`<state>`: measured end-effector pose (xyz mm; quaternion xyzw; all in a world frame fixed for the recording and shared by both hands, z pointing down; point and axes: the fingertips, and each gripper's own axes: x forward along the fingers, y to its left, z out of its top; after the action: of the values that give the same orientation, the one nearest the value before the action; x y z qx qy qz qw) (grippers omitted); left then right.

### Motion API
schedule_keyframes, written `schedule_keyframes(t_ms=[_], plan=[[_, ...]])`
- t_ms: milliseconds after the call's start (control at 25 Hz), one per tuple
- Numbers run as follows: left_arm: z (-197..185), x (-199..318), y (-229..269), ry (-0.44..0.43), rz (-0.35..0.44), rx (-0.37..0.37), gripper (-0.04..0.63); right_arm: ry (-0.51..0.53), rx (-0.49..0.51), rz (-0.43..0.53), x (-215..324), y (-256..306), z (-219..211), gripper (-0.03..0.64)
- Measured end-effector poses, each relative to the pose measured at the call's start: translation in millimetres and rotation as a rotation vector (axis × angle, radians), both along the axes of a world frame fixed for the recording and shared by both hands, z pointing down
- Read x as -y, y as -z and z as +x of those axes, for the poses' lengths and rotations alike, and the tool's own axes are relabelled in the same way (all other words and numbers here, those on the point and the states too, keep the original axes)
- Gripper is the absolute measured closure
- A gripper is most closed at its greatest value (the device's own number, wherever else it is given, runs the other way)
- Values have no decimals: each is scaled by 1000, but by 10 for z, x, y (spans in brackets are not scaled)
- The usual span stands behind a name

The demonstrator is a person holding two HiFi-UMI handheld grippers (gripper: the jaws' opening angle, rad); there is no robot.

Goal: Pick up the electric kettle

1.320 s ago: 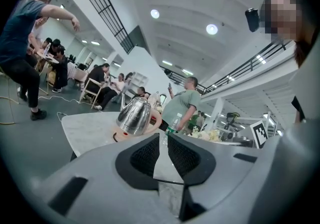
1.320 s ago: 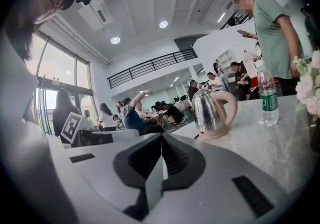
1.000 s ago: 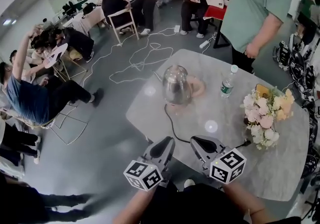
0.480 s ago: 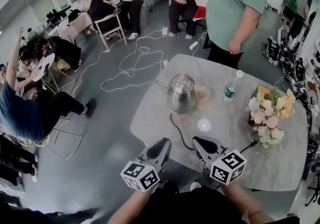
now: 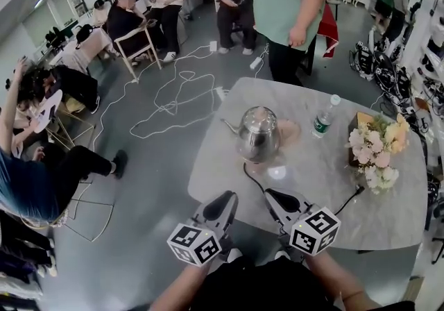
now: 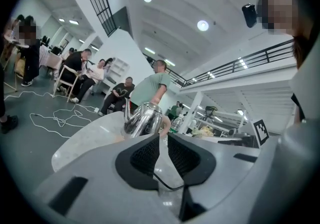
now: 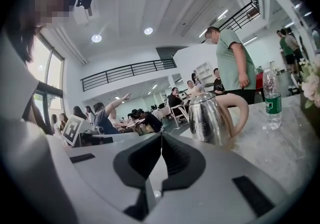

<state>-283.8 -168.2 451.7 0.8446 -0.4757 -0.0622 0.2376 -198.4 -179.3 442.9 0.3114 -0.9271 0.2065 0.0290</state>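
Polished steel, pot-bellied electric kettle (image 5: pixel 259 134) stands near the rounded far-left edge of the matte stone-look table (image 5: pixel 326 185), bare top around it. At the table's near edge, left hand-held gripper (image 5: pixel 224 200) and right hand-held gripper (image 5: pixel 275 198) hover closed, empty.

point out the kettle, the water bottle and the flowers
kettle (image 5: pixel 258 137), head view, middle of its shiny steel body
water bottle (image 5: pixel 322 121), head view, on its green label
flowers (image 5: pixel 377 152), head view, pale blooms mid-bunch

head view steeply down over table (image 5: pixel 312 171), both gripper views low, level, sharing kettle (image 6: pixel 142 119)
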Motion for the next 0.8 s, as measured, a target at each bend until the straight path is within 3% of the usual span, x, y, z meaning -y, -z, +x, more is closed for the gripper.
schedule_keyframes(t_ms=[440, 800], plan=[[-336, 44, -96, -105, -14, 18, 568, -100, -1, -10, -80, -80, -321, 609], [-235, 251, -145, -133, -20, 7, 566, -155, -19, -6, 119, -77, -258, 609]])
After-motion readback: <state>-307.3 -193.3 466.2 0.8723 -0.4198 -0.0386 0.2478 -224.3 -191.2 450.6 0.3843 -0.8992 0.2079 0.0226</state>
